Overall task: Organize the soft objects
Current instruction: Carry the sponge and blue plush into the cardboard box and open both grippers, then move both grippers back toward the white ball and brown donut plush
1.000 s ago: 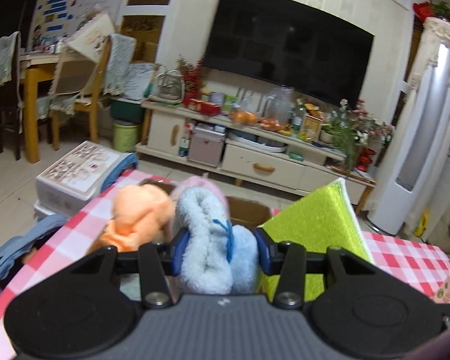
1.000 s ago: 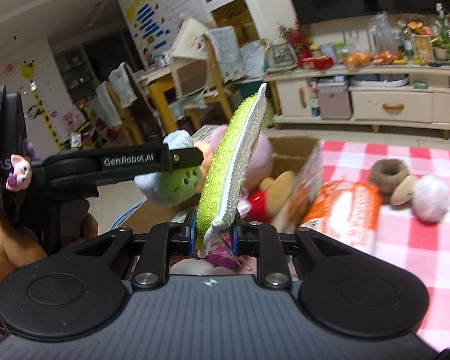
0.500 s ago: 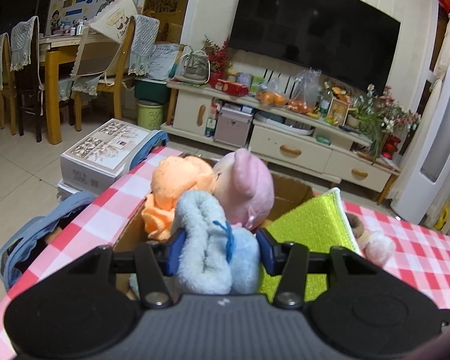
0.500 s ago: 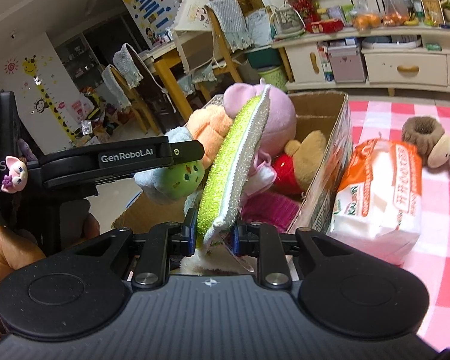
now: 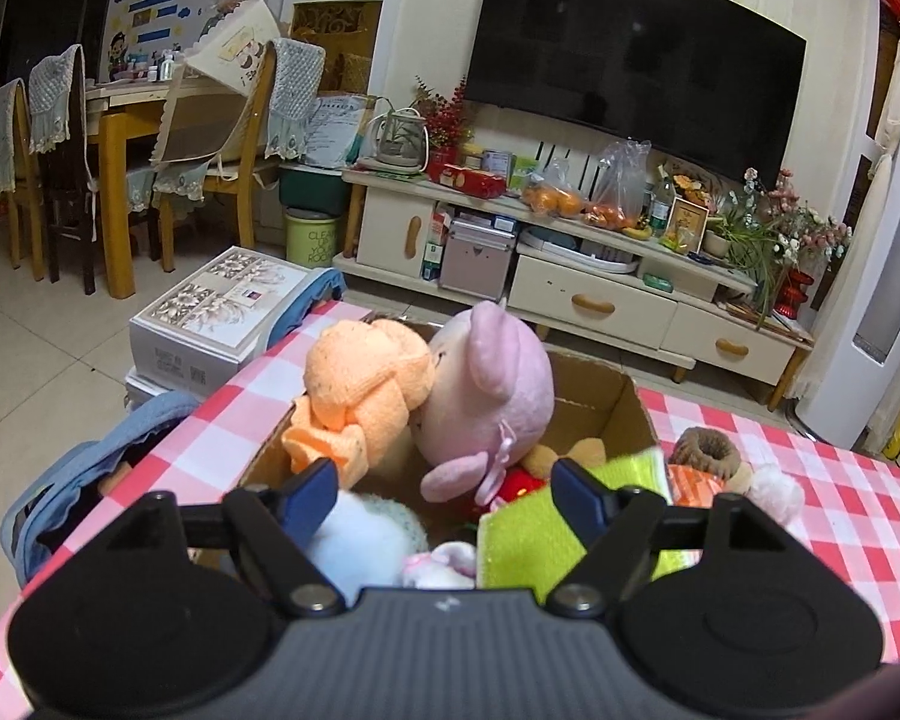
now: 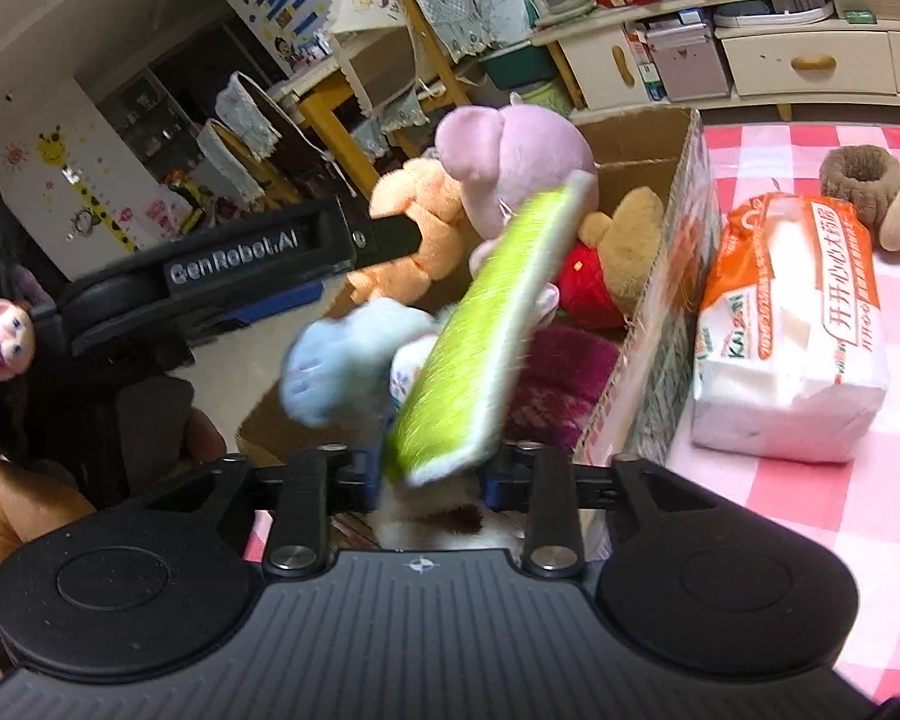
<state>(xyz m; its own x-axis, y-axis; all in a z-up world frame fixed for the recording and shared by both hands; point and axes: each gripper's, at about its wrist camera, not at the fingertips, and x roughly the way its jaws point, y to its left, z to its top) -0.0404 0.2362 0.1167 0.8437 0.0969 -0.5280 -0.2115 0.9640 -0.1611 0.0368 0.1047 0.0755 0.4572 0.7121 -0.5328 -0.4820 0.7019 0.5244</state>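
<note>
Pink-checked cloth [image 5: 858, 516] covers our table. Ahead of both grippers, the cardboard box [image 5: 606, 396] holds plush toys [image 5: 486, 396]. Left gripper [image 5: 444, 489] and right gripper [image 6: 432, 474] have just been opening; green pad [image 6: 480, 330] drops loose between the right fingers.

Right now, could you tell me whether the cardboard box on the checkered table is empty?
No, the cardboard box already holds a pink plush pig, an orange plush toy and other soft toys.

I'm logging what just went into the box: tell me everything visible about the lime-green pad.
The lime-green pad is a flat oblong with fuzzy green faces and a white edge. Motion-blurred, it tilts over the cardboard box, its lower end between the right gripper jaws, which have just been opening and no longer pinch it. It leans across the soft toys.
</note>
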